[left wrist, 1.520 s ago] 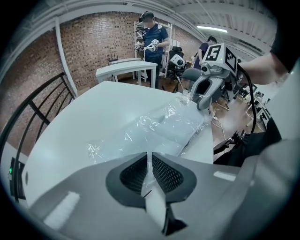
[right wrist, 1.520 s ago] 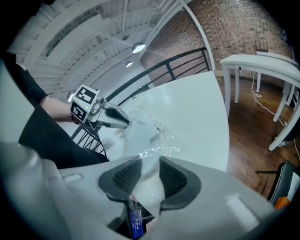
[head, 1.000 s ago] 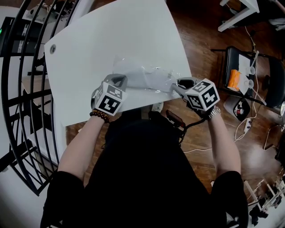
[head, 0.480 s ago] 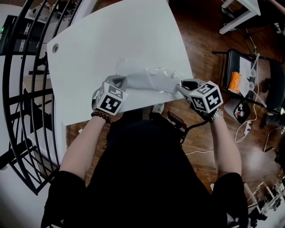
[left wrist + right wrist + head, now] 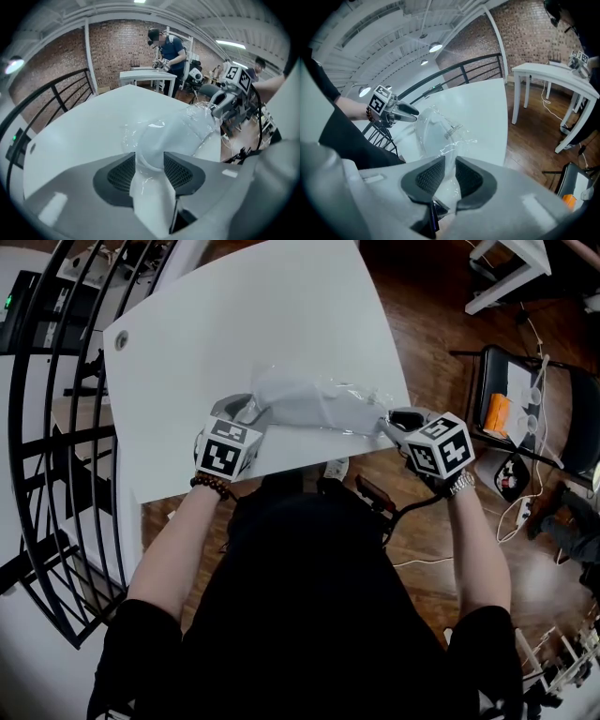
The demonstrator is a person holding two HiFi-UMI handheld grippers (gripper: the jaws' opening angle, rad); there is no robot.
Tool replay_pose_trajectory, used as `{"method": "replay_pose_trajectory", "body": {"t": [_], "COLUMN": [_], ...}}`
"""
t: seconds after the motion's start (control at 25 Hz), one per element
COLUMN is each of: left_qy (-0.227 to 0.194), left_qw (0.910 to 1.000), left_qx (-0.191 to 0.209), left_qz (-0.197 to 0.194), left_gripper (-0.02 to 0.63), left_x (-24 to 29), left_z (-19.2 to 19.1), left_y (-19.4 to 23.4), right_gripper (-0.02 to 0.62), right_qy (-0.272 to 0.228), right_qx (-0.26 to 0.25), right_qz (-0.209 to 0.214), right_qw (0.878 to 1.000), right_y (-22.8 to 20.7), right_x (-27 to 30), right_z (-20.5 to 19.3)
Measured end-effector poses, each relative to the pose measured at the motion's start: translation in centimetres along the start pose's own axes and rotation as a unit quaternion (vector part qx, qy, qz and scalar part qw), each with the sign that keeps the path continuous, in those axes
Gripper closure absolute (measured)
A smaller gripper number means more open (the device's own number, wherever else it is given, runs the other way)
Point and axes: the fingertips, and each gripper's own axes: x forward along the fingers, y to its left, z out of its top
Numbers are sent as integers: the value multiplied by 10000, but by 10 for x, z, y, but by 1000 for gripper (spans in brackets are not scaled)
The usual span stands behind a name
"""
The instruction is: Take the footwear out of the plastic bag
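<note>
A white piece of footwear (image 5: 302, 402) lies in a clear plastic bag (image 5: 352, 396) near the front edge of the white table (image 5: 234, 324). My left gripper (image 5: 246, 411) is at the bag's left end. Its jaws have just been opening and now stand wide, with the plastic-covered end of the footwear (image 5: 161, 136) between the pads (image 5: 180, 171). My right gripper (image 5: 392, 418) is at the bag's right end, shut on a fold of the clear plastic bag (image 5: 436, 129). In the right gripper view, the film runs down between the two pads (image 5: 431, 177).
A black curved railing (image 5: 47, 427) stands close on the left. A black chair with an orange item (image 5: 494, 411) and cables are on the wooden floor to the right. Another white table (image 5: 506, 268) is at the far right. A person (image 5: 168, 47) works at a distant table.
My left gripper has rolled a little and its jaws have spread apart around the left end of the footwear. The right gripper keeps its hold on the plastic and has barely moved.
</note>
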Motion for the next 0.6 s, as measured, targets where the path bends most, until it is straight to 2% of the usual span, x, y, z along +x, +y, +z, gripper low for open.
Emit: {"method": "replay_pose_trajectory", "body": {"t": [0.16, 0.28, 0.36, 0.44, 0.52, 0.6], "left_qy": [-145, -214, -199, -161, -165, -192], "left_qw": [9972, 9905, 9855, 9800, 9733, 9685], "left_qx": [-704, -1252, -1481, -1621, -1781, -1897], "left_qz": [-223, -517, -803, -1146, -1441, -1603], "left_gripper": [348, 302, 301, 313, 353, 426], "left_x": [-3, -4, -3, 1, 3, 3], "left_z": [-4, -10, -15, -18, -21, -23], "left_y": [6, 11, 11, 7, 3, 2], "right_gripper": [534, 534, 534, 534, 534, 534], "right_qy": [46, 90, 120, 142, 154, 157], "right_qx": [-39, -109, -149, -155, -142, -136], "right_qz": [-45, -100, -127, -142, -149, -153], "right_qw": [10000, 9999, 9997, 9997, 9997, 9997], "right_y": [-2, -3, -4, -5, -6, -6], "right_x": [1, 3, 3, 3, 4, 4], "right_z": [-2, -3, -3, -4, -4, -3]}}
